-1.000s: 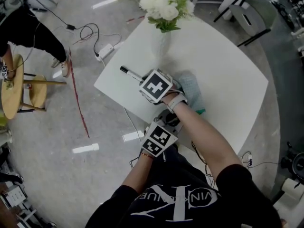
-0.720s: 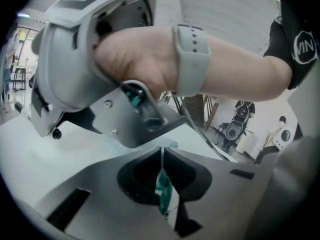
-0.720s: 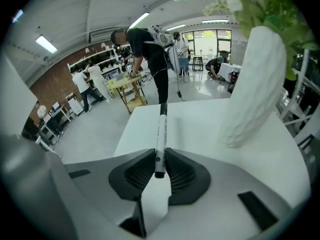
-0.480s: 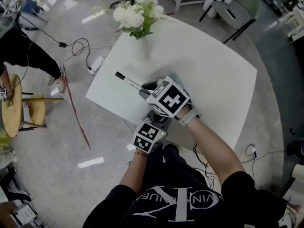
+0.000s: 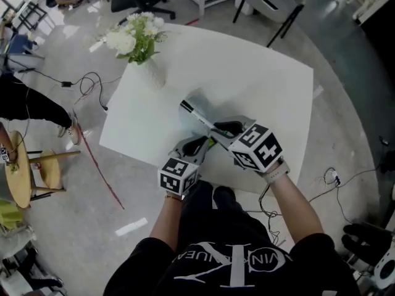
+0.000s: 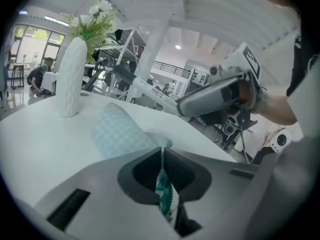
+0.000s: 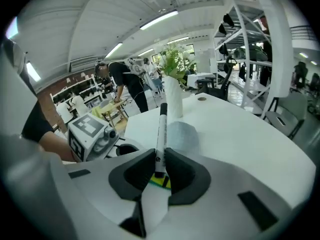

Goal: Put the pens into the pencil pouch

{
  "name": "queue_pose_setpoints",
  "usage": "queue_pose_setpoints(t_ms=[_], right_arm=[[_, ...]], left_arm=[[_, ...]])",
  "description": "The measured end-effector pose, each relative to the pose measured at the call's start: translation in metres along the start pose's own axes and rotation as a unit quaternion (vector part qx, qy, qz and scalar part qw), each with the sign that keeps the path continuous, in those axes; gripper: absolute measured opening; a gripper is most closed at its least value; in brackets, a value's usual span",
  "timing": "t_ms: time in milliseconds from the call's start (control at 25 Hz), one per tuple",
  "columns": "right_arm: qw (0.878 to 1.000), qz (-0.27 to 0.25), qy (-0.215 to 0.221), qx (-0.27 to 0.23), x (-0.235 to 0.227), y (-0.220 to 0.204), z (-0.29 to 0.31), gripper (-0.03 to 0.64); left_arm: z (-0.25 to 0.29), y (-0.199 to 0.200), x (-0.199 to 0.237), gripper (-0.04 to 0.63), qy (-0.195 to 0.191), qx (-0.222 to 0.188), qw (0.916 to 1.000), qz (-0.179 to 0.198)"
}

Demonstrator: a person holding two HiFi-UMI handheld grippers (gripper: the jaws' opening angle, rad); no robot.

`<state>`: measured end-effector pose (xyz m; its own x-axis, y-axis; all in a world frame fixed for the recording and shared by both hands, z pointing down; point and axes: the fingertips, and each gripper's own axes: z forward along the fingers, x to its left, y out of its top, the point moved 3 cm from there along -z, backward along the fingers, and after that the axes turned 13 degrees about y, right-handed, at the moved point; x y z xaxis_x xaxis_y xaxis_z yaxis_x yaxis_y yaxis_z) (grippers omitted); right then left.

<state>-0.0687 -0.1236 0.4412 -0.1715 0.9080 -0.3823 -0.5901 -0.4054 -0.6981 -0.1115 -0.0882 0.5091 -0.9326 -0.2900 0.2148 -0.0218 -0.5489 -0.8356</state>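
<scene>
Holding pen and pouch ready
The right gripper (image 7: 160,166), fingers partly open, is clamping the probably light, stiff, slick pen (image 7: 161,129) near its tail; the left gripper (image 6: 162,155), fingers nearly shut, is pinching the limp pencil pouch (image 6: 117,131) by its teal end on the tabletop (image 6: 40,144). The vase (image 6: 70,79) is standing well clear.

White pen (image 7: 161,129) with black cap, held tilted over pale checked pouch (image 6: 117,131), seemingly lying flat.

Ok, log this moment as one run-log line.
left gripper: jaws shut on pencil pouch edge | right gripper: jaws shut on pen | pen: off table, not yet in pencil pouch
</scene>
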Motion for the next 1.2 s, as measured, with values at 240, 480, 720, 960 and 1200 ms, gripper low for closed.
queue_pose_setpoints(t_ms=[240, 480, 720, 960, 1200], right_arm=[[0.998, 0.057, -0.019, 0.001, -0.002, -0.055, -0.028, 0.075], [0.996, 0.086, -0.023, 0.011, -0.002, -0.091, -0.041, 0.074], [0.993, 0.112, -0.027, 0.032, -0.004, -0.122, -0.048, 0.075], [0.989, 0.136, -0.023, 0.051, -0.011, -0.14, -0.041, 0.075], [0.986, 0.156, -0.019, 0.063, -0.024, -0.142, -0.028, 0.075]], left_arm=[[0.007, 0.006, -0.001, 0.02, 0.006, 0.006, 1.0, 0.004], [0.014, 0.014, -0.003, 0.02, 0.026, 0.0, 0.9996, 0.009], [0.02, 0.022, -0.003, 0.02, 0.034, -0.013, 0.9993, 0.004], [0.024, 0.028, -0.009, 0.02, 0.025, -0.023, 0.9994, 0.006], [0.022, 0.027, -0.016, 0.018, 0.009, -0.02, 0.9996, 0.016]])
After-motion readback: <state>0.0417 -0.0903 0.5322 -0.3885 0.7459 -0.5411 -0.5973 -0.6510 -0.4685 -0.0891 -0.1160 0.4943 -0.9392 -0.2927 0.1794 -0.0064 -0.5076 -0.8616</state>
